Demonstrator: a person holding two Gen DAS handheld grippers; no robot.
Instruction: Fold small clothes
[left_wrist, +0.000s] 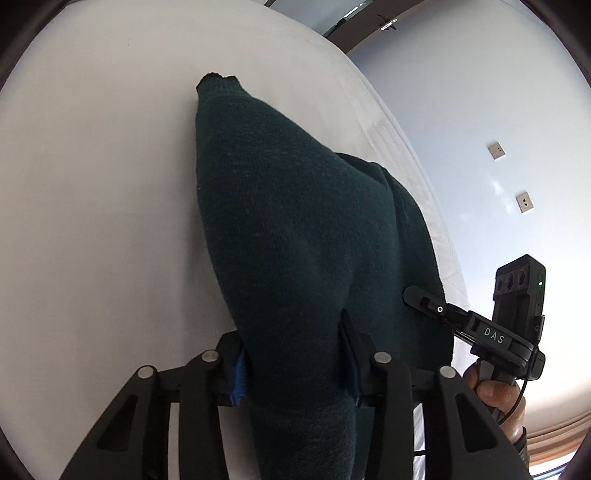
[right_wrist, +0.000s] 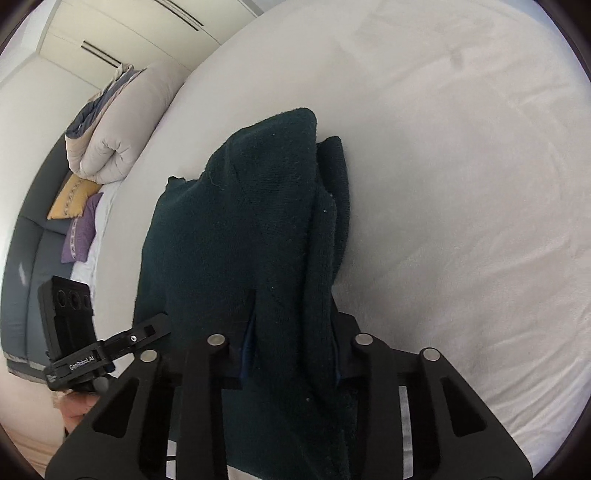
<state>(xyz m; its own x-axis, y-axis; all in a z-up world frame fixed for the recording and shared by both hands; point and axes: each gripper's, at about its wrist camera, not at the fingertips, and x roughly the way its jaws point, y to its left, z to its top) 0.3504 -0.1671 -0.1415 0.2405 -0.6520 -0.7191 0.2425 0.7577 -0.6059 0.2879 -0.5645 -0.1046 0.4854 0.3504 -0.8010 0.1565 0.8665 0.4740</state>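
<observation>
right up close in the left wrist view, the left gripper (left_wrist: 295, 354) is clamped on a thick bunch of the dark green knit garment (left_wrist: 288, 229), with blue pad material seen on both sides of the cloth. same story in the right wrist view: the right gripper (right_wrist: 291, 350) is closed on another bunched part of the garment (right_wrist: 240, 236), so the thing is pinched at two spots and lifted at the near edge.

a bit further out, the garment is draped from both grips down toward the bed (left_wrist: 92, 184), and the far part seems to be resting on the white sheet. in the right view a layer is already seen doubled over another along the right side, so at least one fold looks done, though how many can't be told. the shape is still lumpy, not a flat neat packet.

judging from that, the task is somewhere in the middle: the held edge still has to be carried over and laid down, then smoothed and released.

further back, a rolled duvet (right_wrist: 110, 140), a yellow cushion (right_wrist: 72, 197) and a purple cushion (right_wrist: 81, 236) are seen at the head of the bed. no other clothes are visible, so whether more are left can't be told.
</observation>
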